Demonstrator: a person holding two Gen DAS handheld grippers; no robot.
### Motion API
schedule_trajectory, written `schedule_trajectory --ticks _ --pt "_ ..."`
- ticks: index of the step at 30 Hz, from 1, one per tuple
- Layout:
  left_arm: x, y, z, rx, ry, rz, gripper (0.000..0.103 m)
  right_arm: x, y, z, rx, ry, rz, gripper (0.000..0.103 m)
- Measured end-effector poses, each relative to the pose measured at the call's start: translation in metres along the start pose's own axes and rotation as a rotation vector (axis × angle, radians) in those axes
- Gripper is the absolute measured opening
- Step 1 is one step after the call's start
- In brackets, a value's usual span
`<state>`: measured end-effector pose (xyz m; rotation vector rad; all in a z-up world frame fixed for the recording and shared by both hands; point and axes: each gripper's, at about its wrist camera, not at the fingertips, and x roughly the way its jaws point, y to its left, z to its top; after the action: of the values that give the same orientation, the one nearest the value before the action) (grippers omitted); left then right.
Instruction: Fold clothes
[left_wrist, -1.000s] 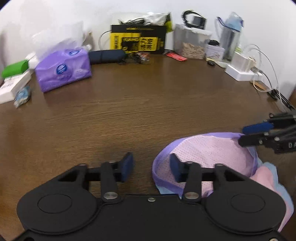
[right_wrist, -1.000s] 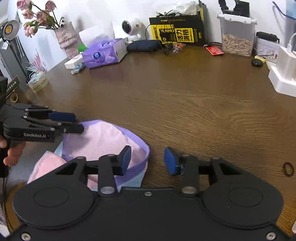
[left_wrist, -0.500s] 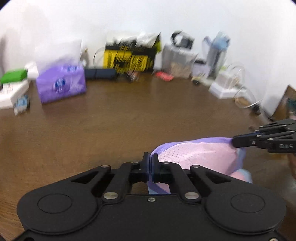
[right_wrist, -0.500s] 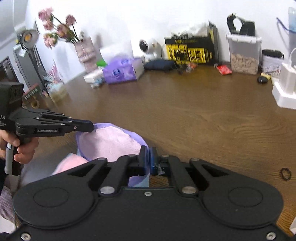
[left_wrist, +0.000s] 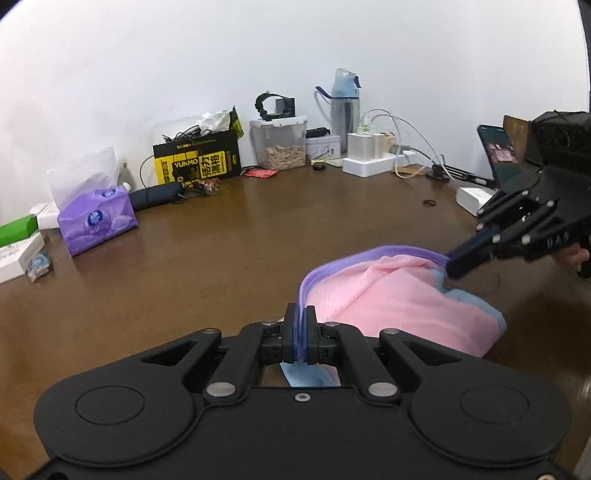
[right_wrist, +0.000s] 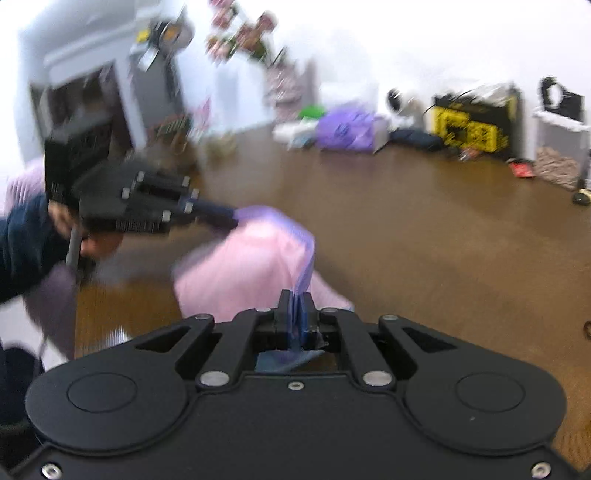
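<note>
A pink garment (left_wrist: 399, 299) with a purple hem and light blue trim hangs lifted above the brown table (left_wrist: 207, 266). My left gripper (left_wrist: 302, 338) is shut on the purple hem at one end. My right gripper (left_wrist: 448, 267) shows at the right of the left wrist view, shut on the hem's other end. In the blurred right wrist view, my right gripper (right_wrist: 297, 321) is shut on the hem, the garment (right_wrist: 240, 273) hangs between the two, and the left gripper (right_wrist: 232, 218) holds its far end.
Along the table's back edge stand a purple tissue pack (left_wrist: 96, 223), a yellow-black box (left_wrist: 197, 162), a clear container (left_wrist: 279, 142), a water bottle (left_wrist: 344, 107) and a white charger with cables (left_wrist: 369, 162). A small dark ring (left_wrist: 428, 202) lies on the table at the right.
Both grippers closed on the garment's purple hem, then lifted it off the table. The right wrist camera swung left and is now blurred.
</note>
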<state>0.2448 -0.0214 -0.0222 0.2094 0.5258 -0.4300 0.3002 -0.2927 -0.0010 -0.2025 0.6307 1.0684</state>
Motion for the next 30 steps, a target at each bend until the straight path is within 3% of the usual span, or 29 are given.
schedule_trajectory --ticks 3,4,5,7,11,18,20,21,23,30 --pt "0.0 -0.009 -0.005 0.044 -0.005 0.004 0.002 -0.002 0.006 0.0 -0.044 0.024 0.009 0.023" --pt "0.0 -0.01 -0.005 0.05 -0.008 0.0 0.002 -0.005 0.006 0.003 -0.052 0.012 0.004 0.039" --pt "0.0 -0.01 -0.006 0.05 -0.003 -0.019 0.002 -0.012 0.005 0.007 -0.057 -0.014 -0.004 0.064" --pt "0.002 -0.009 -0.008 0.046 0.005 -0.049 0.002 -0.024 0.003 0.016 -0.067 -0.081 0.013 0.085" --pt "0.004 -0.005 -0.016 0.044 0.006 -0.065 0.002 -0.016 -0.014 0.041 -0.004 -0.149 0.105 0.085" --pt "0.002 -0.006 -0.018 0.092 -0.008 -0.066 0.002 0.062 -0.067 0.076 0.088 0.055 0.146 0.082" --pt "0.002 -0.006 -0.019 0.097 -0.011 -0.066 0.002 0.077 -0.077 0.079 0.095 0.108 0.159 0.067" --pt "0.002 -0.006 -0.019 0.098 -0.009 -0.067 0.002 0.083 -0.08 0.078 0.088 0.137 0.157 0.064" --pt "0.003 -0.005 -0.018 0.101 -0.007 -0.067 0.002 0.089 -0.076 0.074 0.036 0.163 0.126 0.052" --pt "0.01 -0.001 -0.014 0.069 0.01 -0.051 0.002 0.081 -0.03 0.057 -0.218 0.202 -0.069 0.044"
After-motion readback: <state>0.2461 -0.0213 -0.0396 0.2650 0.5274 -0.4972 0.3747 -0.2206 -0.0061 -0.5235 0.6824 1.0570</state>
